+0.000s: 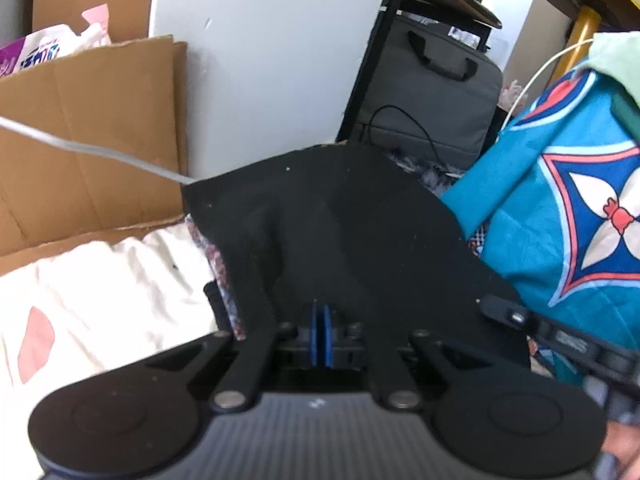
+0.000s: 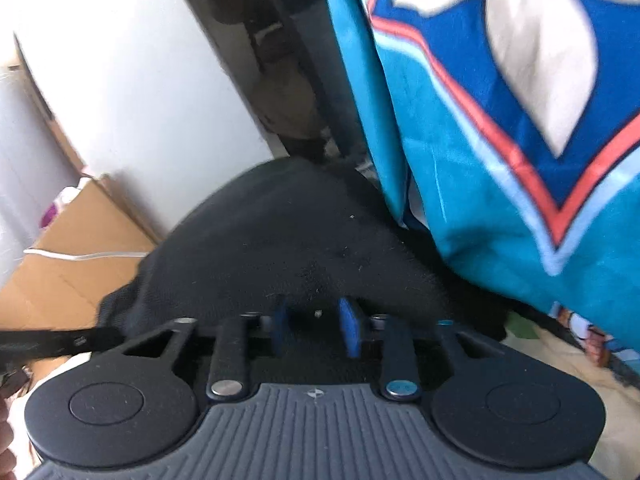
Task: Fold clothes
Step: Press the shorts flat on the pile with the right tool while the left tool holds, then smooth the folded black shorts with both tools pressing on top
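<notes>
A black garment (image 1: 340,232) spreads out ahead of my left gripper (image 1: 321,334), whose blue pads are pressed together on its near edge. In the right wrist view the same black garment (image 2: 288,240) bulges up over my right gripper (image 2: 314,326). That gripper's blue pads (image 2: 349,330) stand a little apart with a bunch of the cloth between them, and the cloth hides the fingertips. The other gripper's black finger (image 1: 508,314) touches the garment's right edge, and a black finger (image 2: 80,340) shows at the left edge in the right wrist view.
A teal patterned sheet (image 1: 568,208) hangs close on the right, also filling the right wrist view as the teal sheet (image 2: 500,120). A cardboard box (image 1: 88,140) stands left, cream bedding (image 1: 100,292) below it, a white panel (image 1: 260,60) and a grey bag (image 1: 432,92) behind.
</notes>
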Demonstrator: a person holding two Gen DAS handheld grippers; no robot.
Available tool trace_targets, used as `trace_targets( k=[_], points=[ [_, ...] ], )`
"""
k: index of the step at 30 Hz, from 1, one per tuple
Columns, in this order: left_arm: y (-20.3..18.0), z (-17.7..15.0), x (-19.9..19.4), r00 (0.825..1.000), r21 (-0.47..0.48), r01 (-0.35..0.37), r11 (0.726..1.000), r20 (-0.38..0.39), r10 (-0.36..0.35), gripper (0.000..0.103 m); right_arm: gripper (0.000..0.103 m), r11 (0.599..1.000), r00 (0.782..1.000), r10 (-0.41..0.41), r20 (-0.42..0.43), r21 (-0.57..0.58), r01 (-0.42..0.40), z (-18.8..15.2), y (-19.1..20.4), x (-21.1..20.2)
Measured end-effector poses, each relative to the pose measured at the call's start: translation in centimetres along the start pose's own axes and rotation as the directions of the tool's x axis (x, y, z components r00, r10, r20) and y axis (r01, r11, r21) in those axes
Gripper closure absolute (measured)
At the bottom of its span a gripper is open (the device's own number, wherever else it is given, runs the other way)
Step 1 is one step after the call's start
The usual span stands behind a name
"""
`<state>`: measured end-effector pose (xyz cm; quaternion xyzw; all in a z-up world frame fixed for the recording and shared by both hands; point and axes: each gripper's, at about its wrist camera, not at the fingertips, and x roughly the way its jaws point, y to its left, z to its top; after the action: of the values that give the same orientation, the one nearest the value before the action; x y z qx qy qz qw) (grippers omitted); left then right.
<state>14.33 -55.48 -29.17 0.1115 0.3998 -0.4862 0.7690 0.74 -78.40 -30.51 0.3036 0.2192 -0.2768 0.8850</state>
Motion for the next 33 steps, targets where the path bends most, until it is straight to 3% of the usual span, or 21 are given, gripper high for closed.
trace_targets(
  k=[3, 9, 12, 19, 26, 33],
  points=[
    [-0.1, 0.0, -0.3, 1.0, 0.01, -0.011, 1.0, -0.002, 0.011, 0.098, 0.066, 0.999, 0.999, -0.032, 0.016, -0.043, 0.032, -0.2, 0.3, 0.4],
    [-0.1, -0.4, -0.4, 0.999, 0.021, -0.036, 0.999, -0.01, 0.037, 0.097, 0.07, 0.993, 0.993, -0.113, 0.025, 0.022, 0.112, -0.8, -1.6, -0.2],
    [0.0, -1.0, -0.5, 0.997, 0.033, -0.069, 0.997, -0.027, 0.07, 0.097, 0.07, 0.99, 0.99, -0.137, 0.019, -0.016, 0.137, -1.4, -2.2, -0.6],
    [0.3, -2.1, -1.7, 0.995, 0.03, -0.097, 0.995, -0.036, 0.098, 0.096, 0.066, 0.976, 0.976, -0.216, 0.014, -0.01, 0.216, -3.0, -3.7, -3.8],
    [-0.6, -2.8, -3.3, 0.999, 0.027, -0.037, 0.999, 0.028, 0.036, 0.096, 0.066, 0.986, 0.987, -0.157, 0.023, -0.054, 0.158, -3.8, -3.3, -5.6],
    [-0.1, -3.5, -0.8, 0.999, 0.023, -0.045, 0.999, -0.011, 0.045, 0.095, 0.066, 0.983, 0.986, -0.165, 0.005, -0.087, 0.164, -4.5, -2.5, -5.4]
  ],
)
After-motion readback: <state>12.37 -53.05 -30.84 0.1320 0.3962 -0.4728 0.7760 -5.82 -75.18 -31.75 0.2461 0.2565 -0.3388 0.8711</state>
